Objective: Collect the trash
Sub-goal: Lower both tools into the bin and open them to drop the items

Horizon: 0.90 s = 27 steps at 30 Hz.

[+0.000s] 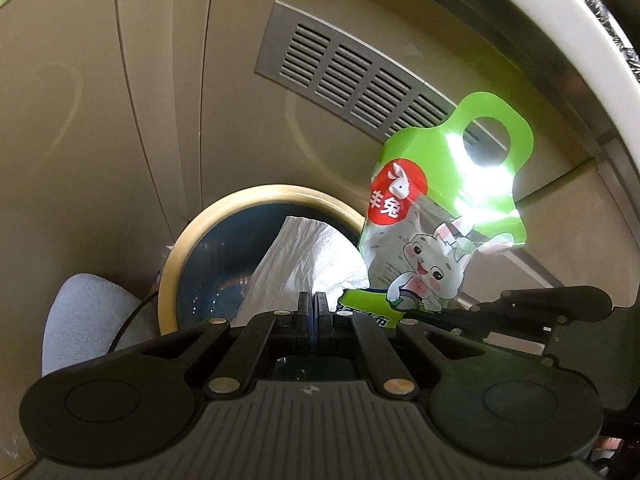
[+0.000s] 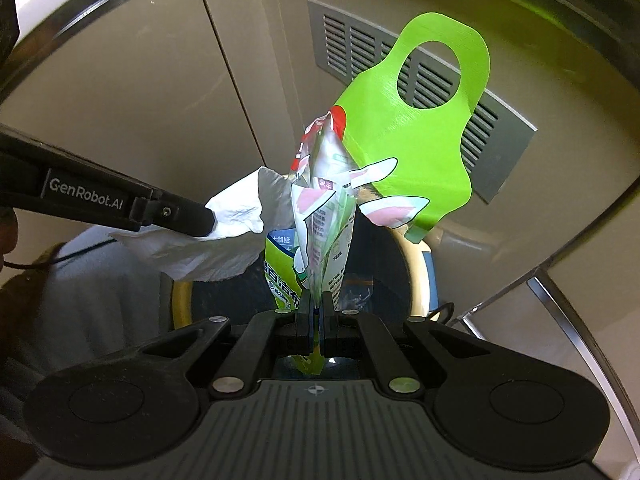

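Observation:
My left gripper (image 1: 314, 300) is shut on a crumpled white paper tissue (image 1: 296, 256), held over the round trash bin (image 1: 180, 252) with a cream rim and dark liner. In the right wrist view the left gripper (image 2: 206, 220) comes in from the left with the tissue (image 2: 224, 236). My right gripper (image 2: 317, 308) is shut on an empty green plastic package (image 2: 400, 136) with a cartoon rabbit and a hanging hole, held upright above the bin (image 2: 418, 280). The package also shows in the left wrist view (image 1: 432, 208), right of the tissue.
A beige cabinet front with a grey vent grille (image 1: 360, 76) stands behind the bin. A metal-edged white counter rim (image 1: 592, 60) curves overhead at the right. A pale grey cloth-like shape (image 1: 84, 320) and a black cable lie left of the bin.

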Motion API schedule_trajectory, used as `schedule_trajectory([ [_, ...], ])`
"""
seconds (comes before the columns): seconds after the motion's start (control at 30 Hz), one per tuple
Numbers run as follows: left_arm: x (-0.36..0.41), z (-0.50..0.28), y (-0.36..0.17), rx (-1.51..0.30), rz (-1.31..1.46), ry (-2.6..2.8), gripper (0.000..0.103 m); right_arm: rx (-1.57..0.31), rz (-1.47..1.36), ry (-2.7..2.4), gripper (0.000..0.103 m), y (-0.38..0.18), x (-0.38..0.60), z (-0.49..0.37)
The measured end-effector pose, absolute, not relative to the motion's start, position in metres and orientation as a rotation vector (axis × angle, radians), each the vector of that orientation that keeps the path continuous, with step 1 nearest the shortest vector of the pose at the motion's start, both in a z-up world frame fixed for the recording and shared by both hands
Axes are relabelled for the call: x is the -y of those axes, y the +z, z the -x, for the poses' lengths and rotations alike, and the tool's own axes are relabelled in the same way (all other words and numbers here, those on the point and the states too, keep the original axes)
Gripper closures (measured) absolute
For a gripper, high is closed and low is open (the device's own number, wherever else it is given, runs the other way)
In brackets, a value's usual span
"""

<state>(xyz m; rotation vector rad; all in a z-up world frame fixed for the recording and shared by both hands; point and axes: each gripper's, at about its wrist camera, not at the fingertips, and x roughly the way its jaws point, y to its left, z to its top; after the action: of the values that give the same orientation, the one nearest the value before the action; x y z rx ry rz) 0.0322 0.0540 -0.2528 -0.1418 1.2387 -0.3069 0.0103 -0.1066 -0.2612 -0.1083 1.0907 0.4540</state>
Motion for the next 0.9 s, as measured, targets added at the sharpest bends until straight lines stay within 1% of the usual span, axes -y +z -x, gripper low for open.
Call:
schedule_trajectory([
  [0.9, -0.041, -0.048, -0.326, -1.378, 0.005, -0.236, 0.103, -1.286, 0.192, 0.419, 0.100, -0.329, 0.077, -0.047],
])
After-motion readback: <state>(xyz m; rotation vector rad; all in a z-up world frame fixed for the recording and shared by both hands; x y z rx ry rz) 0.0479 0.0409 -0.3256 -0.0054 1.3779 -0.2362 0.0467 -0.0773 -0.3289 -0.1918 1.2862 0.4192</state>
